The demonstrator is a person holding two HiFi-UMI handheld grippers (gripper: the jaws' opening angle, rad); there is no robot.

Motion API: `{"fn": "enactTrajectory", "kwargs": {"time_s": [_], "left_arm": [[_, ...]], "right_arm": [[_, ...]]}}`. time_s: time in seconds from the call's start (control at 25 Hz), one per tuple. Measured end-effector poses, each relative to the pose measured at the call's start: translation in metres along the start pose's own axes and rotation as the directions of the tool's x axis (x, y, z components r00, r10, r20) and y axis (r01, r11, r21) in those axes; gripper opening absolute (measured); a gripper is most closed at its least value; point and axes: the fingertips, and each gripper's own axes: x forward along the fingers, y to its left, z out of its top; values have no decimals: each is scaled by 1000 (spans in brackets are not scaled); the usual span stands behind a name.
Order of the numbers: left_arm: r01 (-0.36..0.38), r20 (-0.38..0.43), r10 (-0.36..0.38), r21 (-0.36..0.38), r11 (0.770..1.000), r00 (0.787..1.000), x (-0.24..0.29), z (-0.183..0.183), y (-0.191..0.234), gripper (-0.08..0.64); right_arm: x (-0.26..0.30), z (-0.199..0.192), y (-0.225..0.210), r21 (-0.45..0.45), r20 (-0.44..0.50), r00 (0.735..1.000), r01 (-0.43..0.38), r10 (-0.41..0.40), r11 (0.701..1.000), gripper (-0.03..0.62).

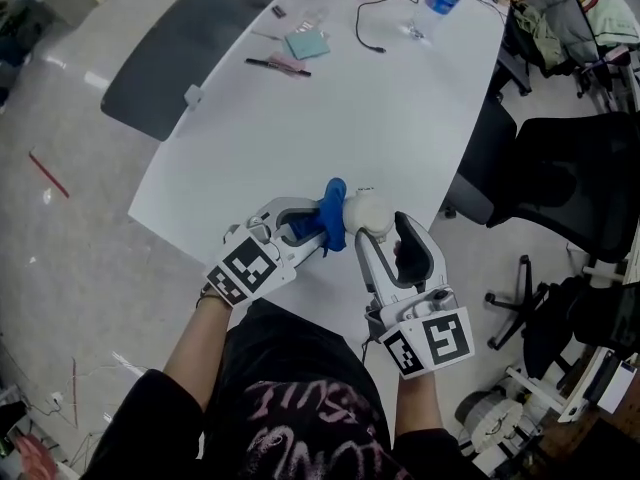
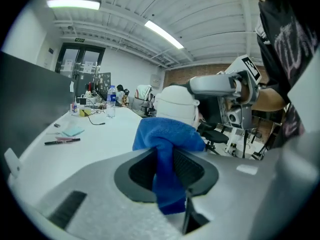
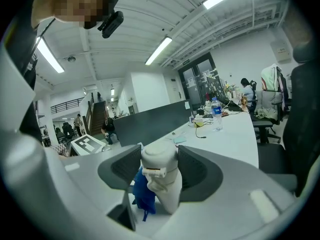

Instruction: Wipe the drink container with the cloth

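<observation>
Drink container (image 3: 160, 176): smooth off-white plastic, rounded cylinder, domed lid with a small flip catch on its front. Clamped at mid-body between the ribbed dark pads of the right gripper (image 1: 385, 230), jaws closed on it. Held in the air over the near edge of the white table (image 1: 300, 118).

Long axis runs roughly along the right gripper's jaws, lid end away from the gripper body. Head view shows it foreshortened, mostly the pale domed top; only the right gripper view shows its body and the catch.

Cloth (image 1: 333, 213): blue, soft nap, bunched and folded. Pinched between the closed jaws of the left gripper (image 1: 318, 230). Left gripper view shows a tail hanging down between the pads and a rounded wad above them. The wad presses on the container's left side.

Far end of table: clear water bottle (image 1: 440, 3), black pen (image 1: 275, 65), teal pad (image 1: 307, 43). Black office chair (image 1: 570, 178) at right.
</observation>
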Motion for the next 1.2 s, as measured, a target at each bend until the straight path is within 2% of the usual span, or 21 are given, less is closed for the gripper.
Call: {"fn": "enactTrajectory", "kwargs": {"time_s": [0.2,0.36,0.56,0.72,1.0,1.2], "left_arm": [[10,-62,-11,-19,1000,998,11,-24,7,91],[5,-146,-3,19,1000,989,19,-44,11,91],[9,-156,-9,-2,1000,988,19,-50,10,91],[-3,-94,2,-4,1000,996,3,-30,5,92],[-26,-34,31,130,991,999,-34,29,-7,92],[1,7,-3,191,982,1000,-36,64,-22,92]], "right_arm": [[1,-1,0,7,-5,1000,6,-6,1000,239],[1,-2,0,10,-8,1000,8,-7,1000,239],[1,-5,-1,16,-3,1000,7,-7,1000,241],[0,-7,-2,18,2,1000,2,-2,1000,241],[-2,-6,-1,23,14,1000,-13,13,1000,241],[-4,-4,-1,24,23,1000,-16,16,1000,241]]}}
